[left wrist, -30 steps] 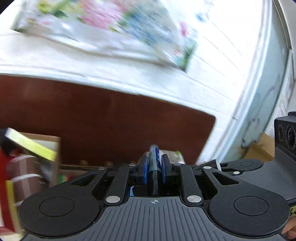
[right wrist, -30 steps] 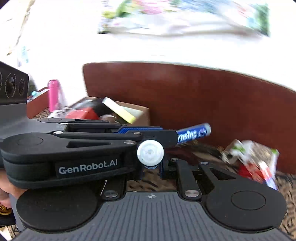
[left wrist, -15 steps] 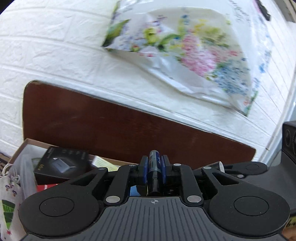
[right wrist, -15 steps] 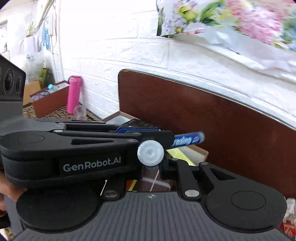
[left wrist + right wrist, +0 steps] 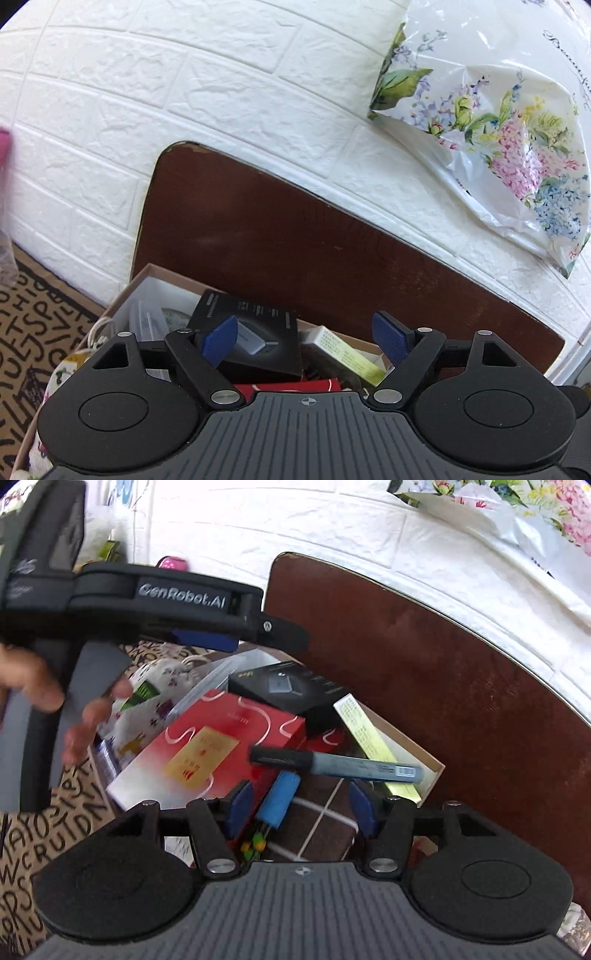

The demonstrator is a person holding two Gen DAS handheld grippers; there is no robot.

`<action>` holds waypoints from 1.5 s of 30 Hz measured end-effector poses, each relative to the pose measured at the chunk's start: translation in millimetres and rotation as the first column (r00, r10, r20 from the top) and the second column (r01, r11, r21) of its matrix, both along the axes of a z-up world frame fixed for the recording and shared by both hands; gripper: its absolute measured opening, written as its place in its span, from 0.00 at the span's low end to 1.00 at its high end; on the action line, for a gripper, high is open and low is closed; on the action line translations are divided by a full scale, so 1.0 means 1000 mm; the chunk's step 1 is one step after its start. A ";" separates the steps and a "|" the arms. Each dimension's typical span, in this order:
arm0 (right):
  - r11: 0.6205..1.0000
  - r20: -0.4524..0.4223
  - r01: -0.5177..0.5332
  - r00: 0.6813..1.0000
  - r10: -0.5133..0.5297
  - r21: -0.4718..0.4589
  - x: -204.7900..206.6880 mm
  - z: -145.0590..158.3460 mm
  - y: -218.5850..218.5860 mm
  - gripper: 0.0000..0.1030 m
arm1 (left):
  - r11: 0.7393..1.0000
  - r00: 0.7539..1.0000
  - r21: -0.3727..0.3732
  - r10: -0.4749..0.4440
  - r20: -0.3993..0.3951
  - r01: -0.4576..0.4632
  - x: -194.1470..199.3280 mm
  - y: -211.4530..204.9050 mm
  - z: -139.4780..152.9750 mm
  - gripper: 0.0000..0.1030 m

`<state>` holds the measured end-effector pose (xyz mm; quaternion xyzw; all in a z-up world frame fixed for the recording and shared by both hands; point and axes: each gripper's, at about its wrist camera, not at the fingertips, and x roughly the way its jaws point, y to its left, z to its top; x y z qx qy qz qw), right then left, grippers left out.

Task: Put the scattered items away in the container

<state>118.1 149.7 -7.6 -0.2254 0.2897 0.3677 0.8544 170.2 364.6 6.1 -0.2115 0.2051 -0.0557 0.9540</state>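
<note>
The cardboard box (image 5: pixel 432 771) holds a red box (image 5: pixel 207 746), a black box (image 5: pixel 288 686), a yellow-white carton (image 5: pixel 369 738) and a floral pouch (image 5: pixel 147 701). A grey-blue marker (image 5: pixel 340 763) with a black cap lies across the items in the box. My right gripper (image 5: pixel 298 805) is open and empty just above the box. My left gripper (image 5: pixel 308 339) is open and empty over the box (image 5: pixel 144 280); it also shows in the right wrist view (image 5: pixel 236 627), above the box's left side.
A dark brown board (image 5: pixel 332 258) leans on the white brick wall (image 5: pixel 184 92) behind the box. A floral plastic bag (image 5: pixel 498 129) hangs on the wall. The box stands on a brown mat with letters (image 5: pixel 33 325). A pink bottle (image 5: pixel 171 563) stands far left.
My left gripper opened and let go of the marker, which now lies in the box. Both grippers swung left and tilted down over the box. My right gripper also opened.
</note>
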 end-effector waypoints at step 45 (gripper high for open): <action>0.978 -0.045 0.149 0.989 -0.144 0.148 -0.160 -0.029 -0.085 0.99 | 0.904 0.974 0.407 0.193 -0.120 -0.129 -0.204 -0.107 -0.018 1.00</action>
